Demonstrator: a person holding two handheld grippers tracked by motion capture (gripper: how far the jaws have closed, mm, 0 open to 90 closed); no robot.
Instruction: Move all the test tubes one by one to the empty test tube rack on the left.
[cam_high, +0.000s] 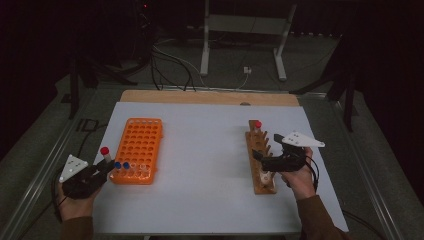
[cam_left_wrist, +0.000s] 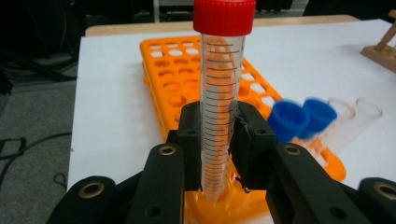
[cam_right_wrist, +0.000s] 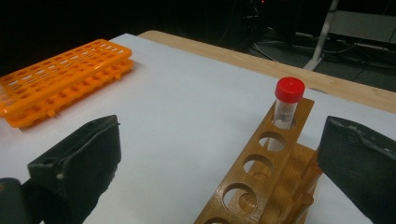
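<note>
A red-capped tube (cam_left_wrist: 218, 116) is clamped upright in the left gripper (cam_left_wrist: 218, 140) at the near end of the orange rack (cam_left_wrist: 163, 79).

Two blue-capped tubes (cam_left_wrist: 301, 119) are seen in the rack just beside it. The right gripper (cam_right_wrist: 219, 168) is held wide open, with nothing gripped, over the wooden rack (cam_right_wrist: 261, 172), where another red-capped tube (cam_right_wrist: 288, 100) is seated in the far hole.

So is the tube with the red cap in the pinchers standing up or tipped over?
Standing up. The red-capped tube rises straight between the shut left gripper pads, cap on top, its bottom end at the orange rack edge.
</note>
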